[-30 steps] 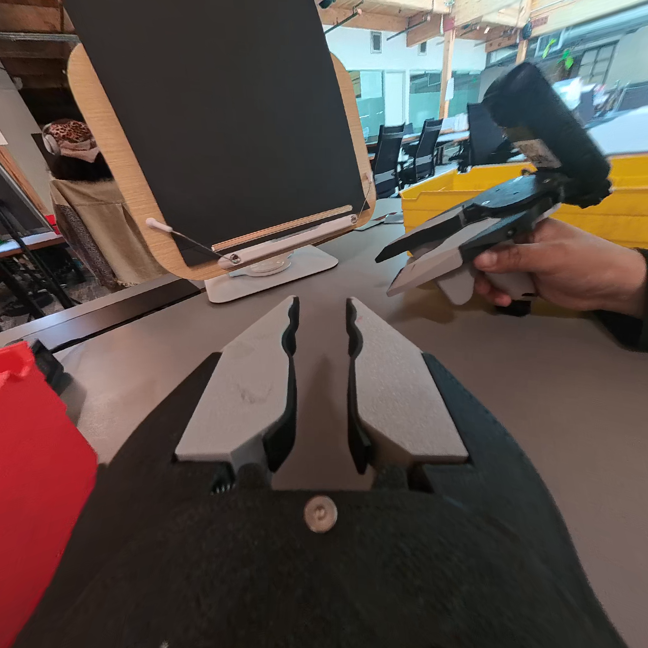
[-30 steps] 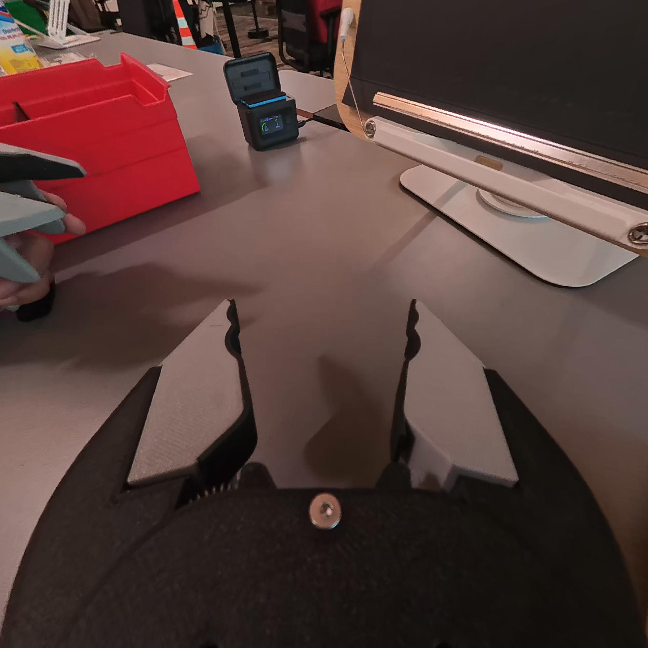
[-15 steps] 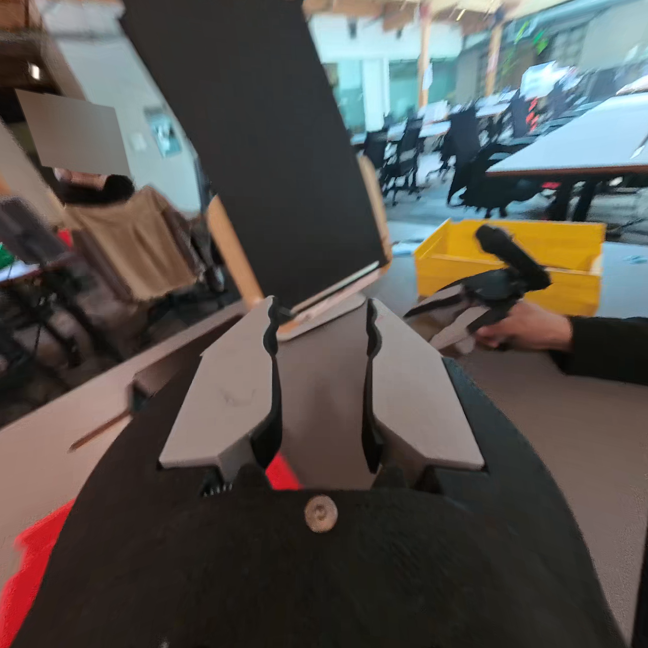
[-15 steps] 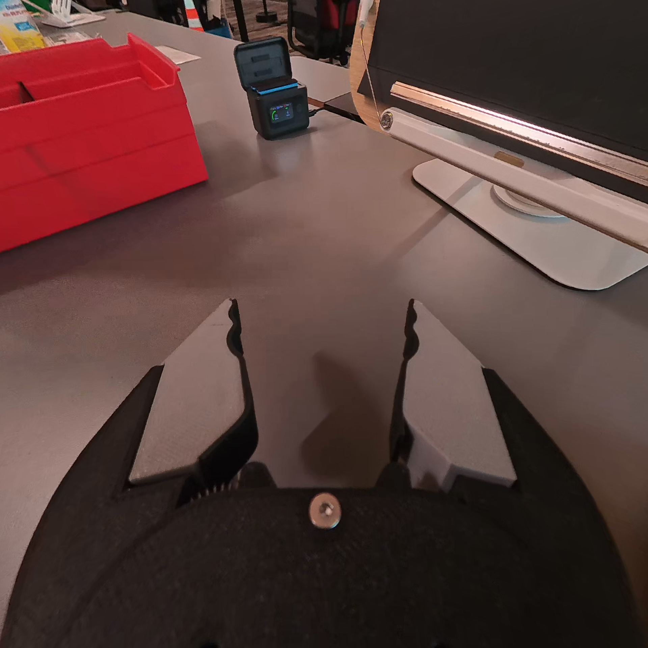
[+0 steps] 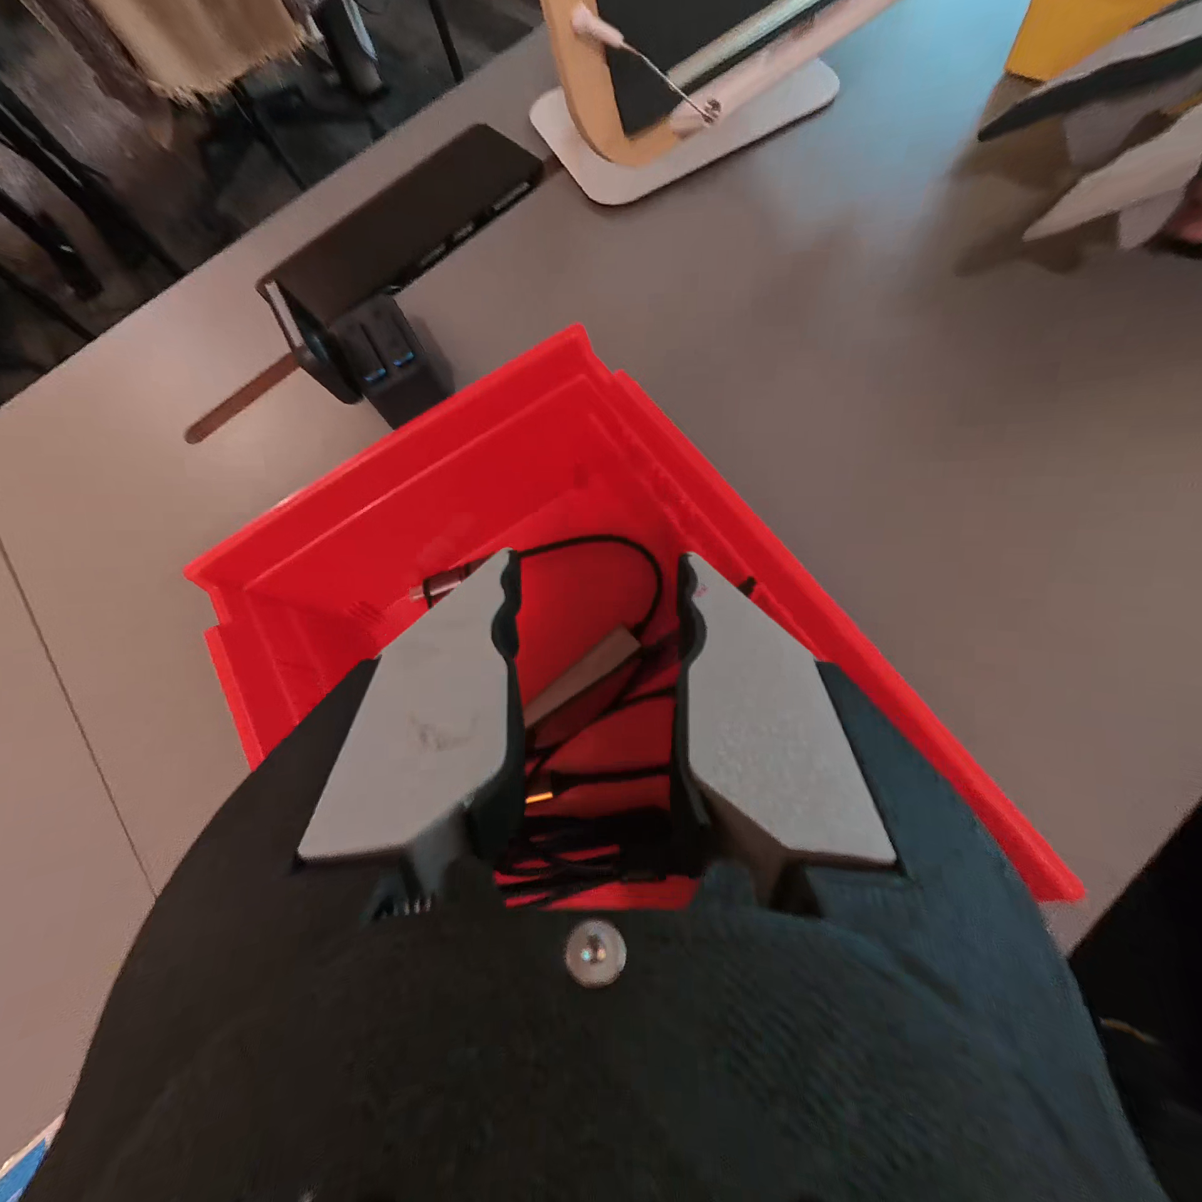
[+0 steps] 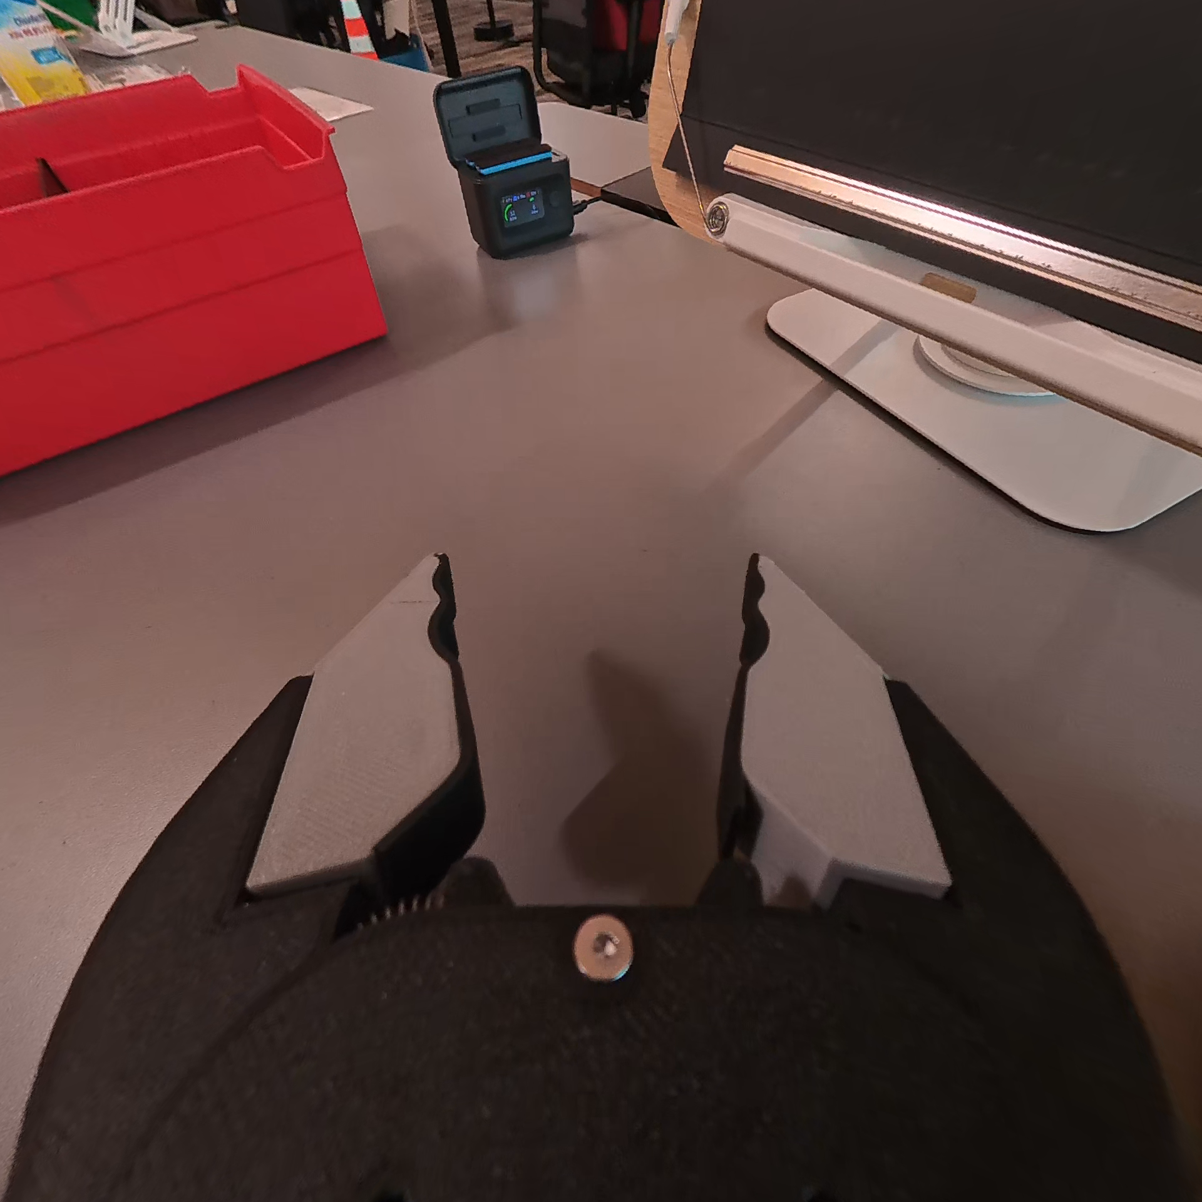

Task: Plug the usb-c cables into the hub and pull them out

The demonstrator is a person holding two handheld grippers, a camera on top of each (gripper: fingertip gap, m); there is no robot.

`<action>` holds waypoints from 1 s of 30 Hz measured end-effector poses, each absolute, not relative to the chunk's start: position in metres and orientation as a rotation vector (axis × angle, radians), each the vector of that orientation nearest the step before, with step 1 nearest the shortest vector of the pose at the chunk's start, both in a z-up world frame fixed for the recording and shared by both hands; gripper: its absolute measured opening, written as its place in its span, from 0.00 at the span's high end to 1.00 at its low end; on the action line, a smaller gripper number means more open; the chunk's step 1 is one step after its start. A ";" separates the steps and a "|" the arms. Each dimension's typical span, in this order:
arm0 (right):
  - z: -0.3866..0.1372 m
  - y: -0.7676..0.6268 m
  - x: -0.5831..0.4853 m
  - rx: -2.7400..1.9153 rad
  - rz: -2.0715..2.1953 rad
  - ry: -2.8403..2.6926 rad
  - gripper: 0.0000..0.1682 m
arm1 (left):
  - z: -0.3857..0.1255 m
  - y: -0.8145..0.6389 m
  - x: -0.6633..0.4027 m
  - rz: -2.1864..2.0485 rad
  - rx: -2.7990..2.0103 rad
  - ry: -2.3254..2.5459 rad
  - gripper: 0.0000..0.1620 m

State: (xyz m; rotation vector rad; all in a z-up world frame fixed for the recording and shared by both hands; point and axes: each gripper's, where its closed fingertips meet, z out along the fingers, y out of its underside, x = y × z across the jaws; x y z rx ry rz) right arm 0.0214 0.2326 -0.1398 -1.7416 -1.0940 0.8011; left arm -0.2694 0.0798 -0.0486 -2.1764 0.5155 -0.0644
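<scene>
A red bin (image 5: 650,455) stands on the grey table. Inside it lie a grey hub (image 5: 585,673) and tangled black USB-C cables (image 5: 585,852); one cable loops from the hub's end (image 5: 624,553). My left gripper (image 5: 595,572) is open and empty, pointing down over the bin, with the hub seen between its fingers. My right gripper (image 6: 598,566) is open and empty, low over bare table. The red bin also shows at the left of the right wrist view (image 6: 162,260). The right gripper shows blurred at the top right of the left wrist view (image 5: 1106,162).
A black charging case (image 6: 514,175) with a small lit screen stands behind the bin (image 5: 384,364). A dark board on a wooden stand with a white base (image 6: 975,416) occupies the back right (image 5: 683,130). A yellow bin corner (image 5: 1093,32) is far right. Left tips to right tips: about 35 centimeters. To reach the white base (image 6: 975,416) in a straight line is about 20 centimeters for my right fingers, about 50 centimeters for my left.
My left gripper has swung left and tilted down from facing the board to looking into the red bin, and its fingers have opened wider. The right gripper has barely moved.
</scene>
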 end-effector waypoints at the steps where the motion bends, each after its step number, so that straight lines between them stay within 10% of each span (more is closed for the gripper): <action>1: -0.140 0.233 0.021 -1.743 0.802 -1.095 0.49 | -0.050 0.075 -0.268 -0.072 -2.183 0.545 0.72; 30: -0.138 0.217 0.015 -1.725 0.865 -1.114 0.53 | -0.173 0.143 -0.293 0.099 -2.557 0.984 0.70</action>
